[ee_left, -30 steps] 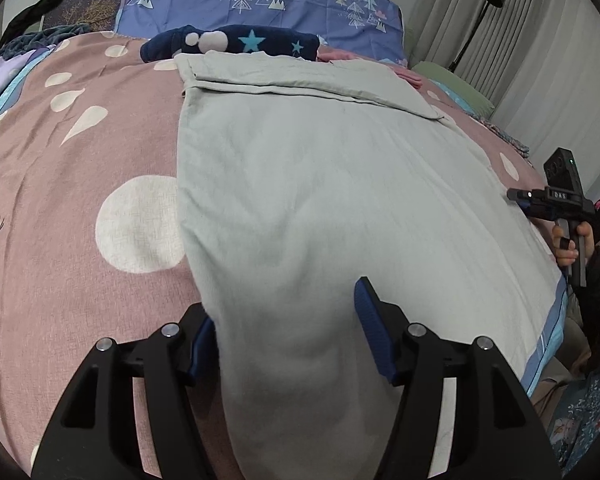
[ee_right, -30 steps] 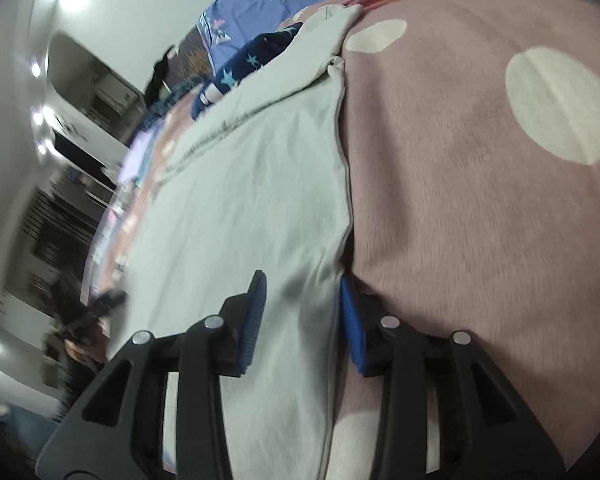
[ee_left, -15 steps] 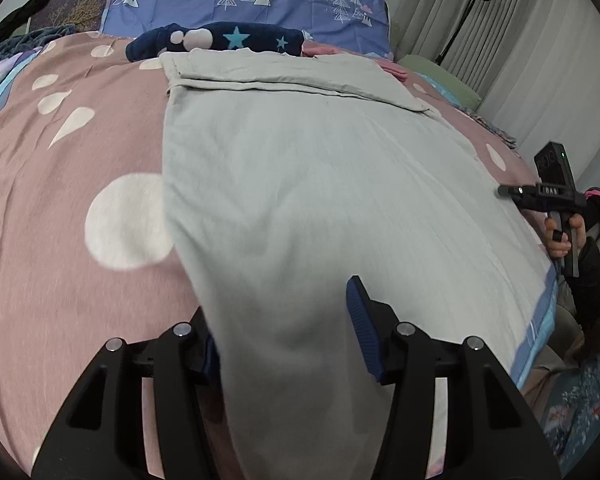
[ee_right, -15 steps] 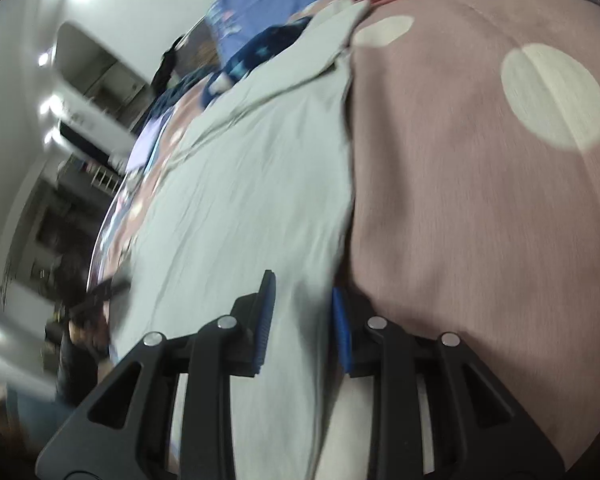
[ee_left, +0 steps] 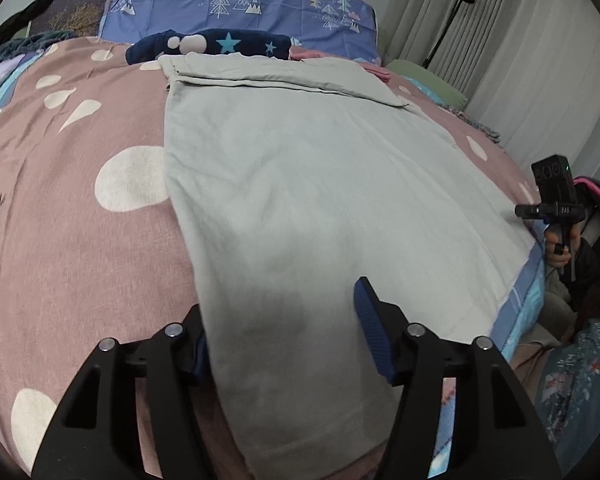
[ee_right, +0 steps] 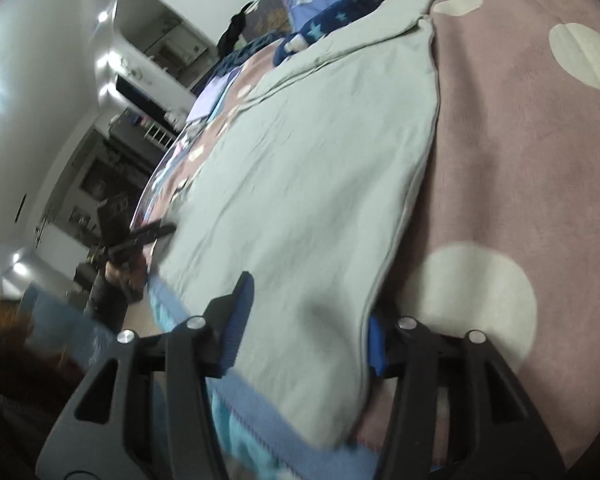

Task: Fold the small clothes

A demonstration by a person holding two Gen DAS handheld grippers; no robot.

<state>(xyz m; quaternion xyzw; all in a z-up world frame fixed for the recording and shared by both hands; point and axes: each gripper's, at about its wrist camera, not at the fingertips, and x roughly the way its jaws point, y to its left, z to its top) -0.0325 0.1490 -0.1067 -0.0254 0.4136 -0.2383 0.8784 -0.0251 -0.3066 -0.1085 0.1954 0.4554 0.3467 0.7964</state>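
one pale green garment (ee_left: 320, 184) lies lengthwise toward the pillow (ee_left: 240, 0).

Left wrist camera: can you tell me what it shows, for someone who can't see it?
A pale grey-green cloth lies spread on a pink dotted bedspread, its near end between the opening jaws of the left gripper. At the far right, a hand holds the right gripper beside the cloth's edge.

You are looking across a bed whose pink bedspread (ee_left: 80, 240) with pale spots fills most of the frame. A blue tree-print pillow (ee_left: 240, 4) lies at top centre. At upper right, pale curtains (ee_left: 540, 80) hang behind a black floor lamp (ee_left: 450, 20); the wall (ee_right: 40, 60) at upper left catches bright ceiling lights.
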